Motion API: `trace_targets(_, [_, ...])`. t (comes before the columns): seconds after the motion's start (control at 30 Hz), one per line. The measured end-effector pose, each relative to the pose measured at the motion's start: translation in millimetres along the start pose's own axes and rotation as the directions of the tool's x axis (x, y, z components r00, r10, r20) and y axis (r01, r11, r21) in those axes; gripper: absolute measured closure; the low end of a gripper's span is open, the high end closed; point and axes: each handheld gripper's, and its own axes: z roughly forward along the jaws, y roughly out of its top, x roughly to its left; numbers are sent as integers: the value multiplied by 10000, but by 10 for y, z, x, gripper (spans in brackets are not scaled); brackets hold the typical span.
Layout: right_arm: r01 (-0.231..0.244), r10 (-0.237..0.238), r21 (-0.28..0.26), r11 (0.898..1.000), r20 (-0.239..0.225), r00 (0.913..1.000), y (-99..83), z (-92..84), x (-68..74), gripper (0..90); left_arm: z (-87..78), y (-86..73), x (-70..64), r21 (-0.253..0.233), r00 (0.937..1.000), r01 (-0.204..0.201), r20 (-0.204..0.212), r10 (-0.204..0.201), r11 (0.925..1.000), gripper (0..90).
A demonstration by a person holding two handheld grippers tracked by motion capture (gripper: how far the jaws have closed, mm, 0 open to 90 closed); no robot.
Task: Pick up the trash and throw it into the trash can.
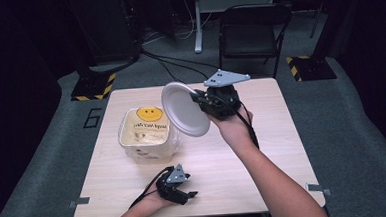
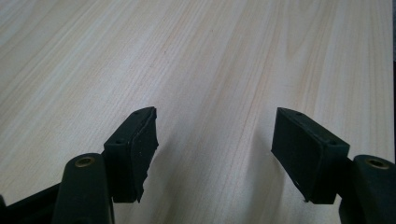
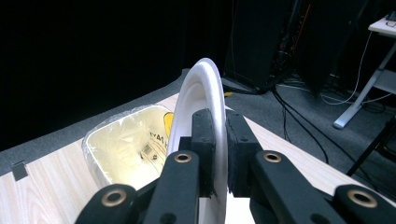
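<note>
A white foam plate [image 1: 185, 109] stands on edge in the air above the table, held by its rim. My right gripper [image 1: 200, 99] is shut on that rim, and the right gripper view has the plate [image 3: 198, 98] edge-on between both jaws of my right gripper [image 3: 219, 158]. Just left of and below the plate sits a small cream bin [image 1: 145, 133] lined with clear plastic, a yellow smiley on its far wall; the bin [image 3: 123, 149] is open-topped. My left gripper [image 1: 188, 194] rests open near the table's front edge, and the left gripper [image 2: 215, 144] has bare wood between its jaws.
The light wooden table [image 1: 263, 150] has free room right of the bin and along the front. Behind it stand a black chair [image 1: 252, 30] and a white desk leg [image 1: 197, 23], with cables on the grey floor. Yellow-black striped floor plates [image 1: 93, 86] sit at both back corners.
</note>
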Motion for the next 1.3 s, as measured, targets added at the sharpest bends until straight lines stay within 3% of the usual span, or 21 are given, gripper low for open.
trace_targets(0.33, [138, -138, 174, 9998, 27, 9999, 185, 212, 147, 834, 13, -14, 12, 121, 10000, 11, -62, -10, 9999, 299])
trace_targets(0.93, [401, -386, 570, 9976, -287, 9988, 196, 705, 376, 834, 11, -34, 35, 139, 9999, 147, 53, -147, 9998, 274])
trace_targets(1.3, [429, -399, 771, 9961, -393, 9984, 169, 974, 439, 834, 11, -47, 36, 33, 9999, 166, 43, -166, 9999, 270])
